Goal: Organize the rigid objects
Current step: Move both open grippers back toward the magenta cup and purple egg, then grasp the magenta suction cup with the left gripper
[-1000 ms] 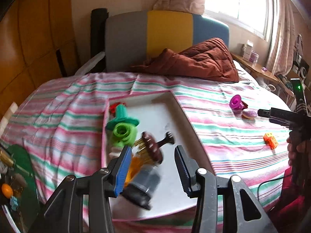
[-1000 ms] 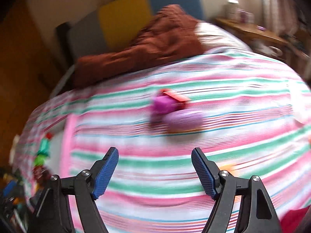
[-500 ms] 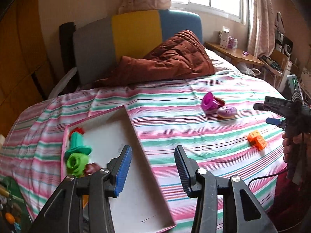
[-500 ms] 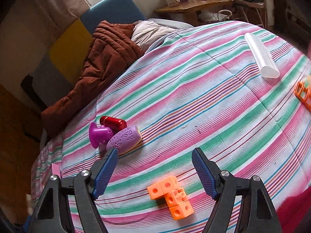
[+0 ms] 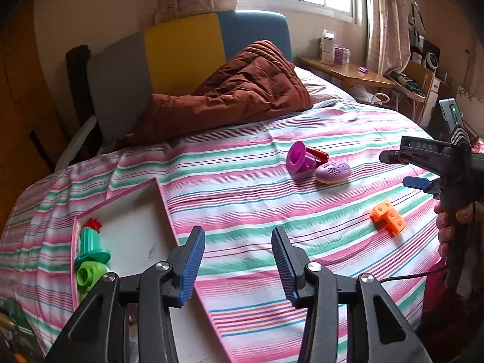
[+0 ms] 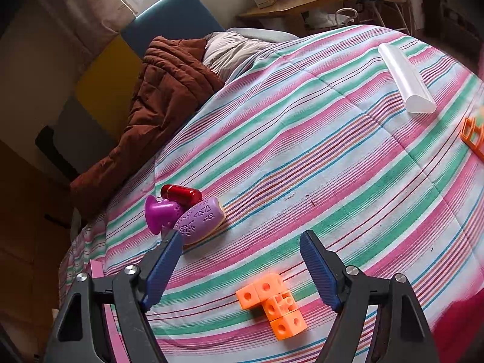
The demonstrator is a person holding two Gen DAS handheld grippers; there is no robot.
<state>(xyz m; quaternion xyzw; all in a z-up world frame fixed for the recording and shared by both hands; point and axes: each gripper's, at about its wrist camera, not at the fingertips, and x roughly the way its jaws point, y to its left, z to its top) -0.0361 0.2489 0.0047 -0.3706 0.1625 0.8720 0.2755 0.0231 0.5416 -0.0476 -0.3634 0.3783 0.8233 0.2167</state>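
Observation:
My left gripper [image 5: 239, 260] is open and empty over the right rim of the pink-edged tray [image 5: 136, 220]. A green cactus-like toy [image 5: 90, 242] and a lime ring [image 5: 89, 273] lie along the tray's left side. On the striped bedspread sit an orange block cluster [image 5: 388, 216], a purple cup [image 5: 298, 160], a red capsule [image 5: 317, 154] and a lilac oval [image 5: 332, 171]. My right gripper [image 6: 242, 269] hovers open just above the orange block cluster [image 6: 272, 304], which shows between its fingers. The purple cup [image 6: 160, 213] and lilac oval [image 6: 201, 220] lie to its left.
A brown quilt [image 5: 242, 90] is heaped by the grey, yellow and blue headboard. A white tube [image 6: 405, 78] and an orange frame piece [image 6: 473, 136] lie far right on the bed. A wooden side table [image 5: 345, 72] stands beyond. A person's hand [image 5: 447, 220] holds the right gripper.
The left view swung right, away from the tray's toys, across the bed. The right view swept from the purple pieces down onto the orange blocks, then held still.

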